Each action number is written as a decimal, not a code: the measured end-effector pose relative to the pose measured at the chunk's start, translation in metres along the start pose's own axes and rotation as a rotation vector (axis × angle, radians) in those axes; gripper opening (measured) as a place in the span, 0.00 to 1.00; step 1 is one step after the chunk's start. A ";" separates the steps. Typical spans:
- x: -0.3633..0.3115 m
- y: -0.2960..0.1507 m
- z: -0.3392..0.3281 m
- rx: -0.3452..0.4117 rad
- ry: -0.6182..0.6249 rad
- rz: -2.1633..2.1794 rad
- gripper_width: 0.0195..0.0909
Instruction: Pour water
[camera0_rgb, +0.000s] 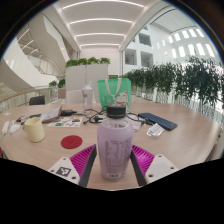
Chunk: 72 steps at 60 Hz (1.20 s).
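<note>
**Bottle in the grip, cup not yet reached**

Nearest, the gripper (113, 160) has its two fingers closed against a clear plastic bottle (114, 143), the pink pads (82, 158) pressing on its sides. The bottle stands upright between them with its cap (116, 113) on top; whether its base rests on the wooden table (185, 140) or hangs just above cannot be told.

Just left of the bottle lies a red coaster (71, 142). Further left of the bottle stands a pale yellow cup (35, 130). Right of the bottle, a little beyond it, lies a dark flat phone-like thing (158, 122). Behind the bottle stands a green-handled bag (113, 94), with a hedge of plants (185, 80) beyond the table.

The step in hand looks like carrying the bottle toward a vessel. Next, it probably calls for moving left to the cup and tilting gently; if the cap is sealed, nothing will flow.
</note>
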<state>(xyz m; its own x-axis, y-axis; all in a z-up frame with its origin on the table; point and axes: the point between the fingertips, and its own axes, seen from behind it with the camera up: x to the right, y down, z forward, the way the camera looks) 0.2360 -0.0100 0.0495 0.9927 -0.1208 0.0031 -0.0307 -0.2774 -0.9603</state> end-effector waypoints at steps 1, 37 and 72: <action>0.000 0.002 0.004 -0.004 -0.003 -0.015 0.61; 0.014 -0.144 0.028 0.072 0.039 -0.073 0.32; -0.243 -0.131 0.105 0.026 0.040 -2.251 0.32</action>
<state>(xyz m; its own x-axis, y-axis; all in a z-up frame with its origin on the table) 0.0109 0.1556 0.1452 -0.6045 0.2603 0.7529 0.7886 0.0619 0.6118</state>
